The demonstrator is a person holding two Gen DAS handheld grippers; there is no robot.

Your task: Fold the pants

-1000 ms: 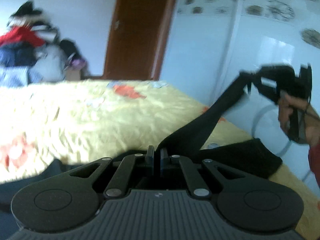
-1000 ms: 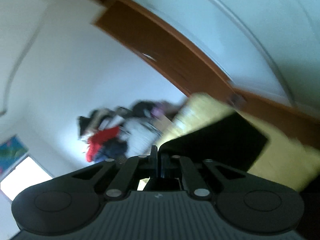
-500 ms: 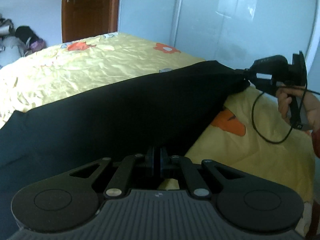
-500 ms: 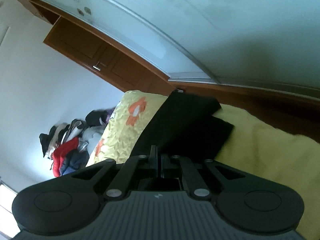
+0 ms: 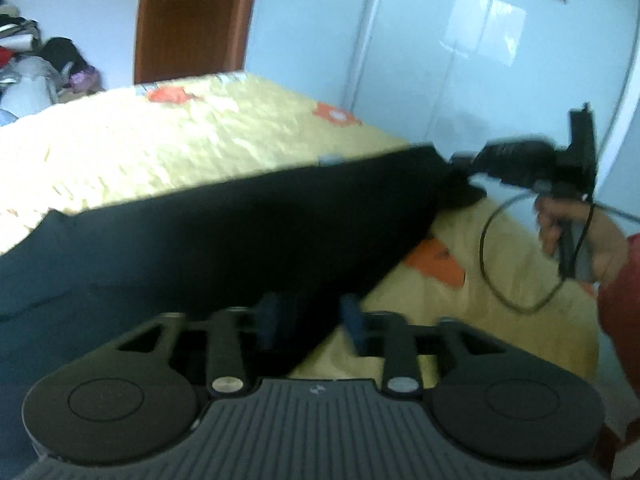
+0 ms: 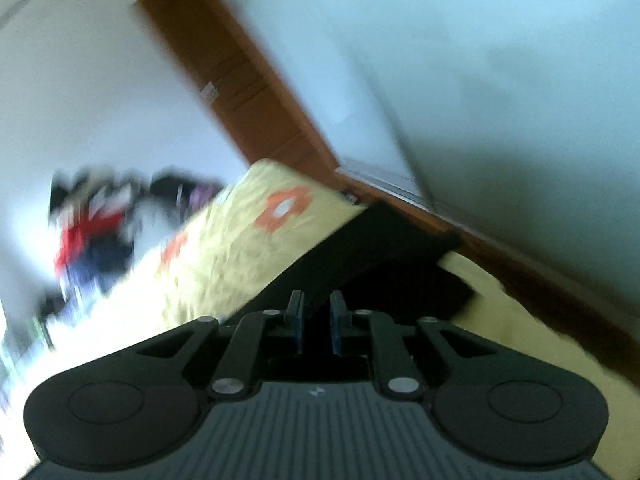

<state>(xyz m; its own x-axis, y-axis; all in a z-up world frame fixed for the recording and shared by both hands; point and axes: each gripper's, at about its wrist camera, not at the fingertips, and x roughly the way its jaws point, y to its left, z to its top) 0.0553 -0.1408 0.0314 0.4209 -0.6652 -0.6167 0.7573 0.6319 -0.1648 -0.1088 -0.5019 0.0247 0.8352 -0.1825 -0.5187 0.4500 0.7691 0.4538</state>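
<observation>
Now both jaw pairs opening: left gripper (image 5: 310, 318) and right gripper (image 6: 316, 322) letting go of black cloth pants (image 5: 224, 232), fold settling flat on yellow flowered bedspread (image 5: 160, 148).

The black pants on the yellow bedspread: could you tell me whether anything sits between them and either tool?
Nothing visible does. The pants lie between the opening fingers of the left tool, and the right tool, also opening, sits right at their far end on the bedspread.

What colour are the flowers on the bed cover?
Orange flowers with pale centres, on a yellow bed cover. The right wrist view shows one best.
</observation>
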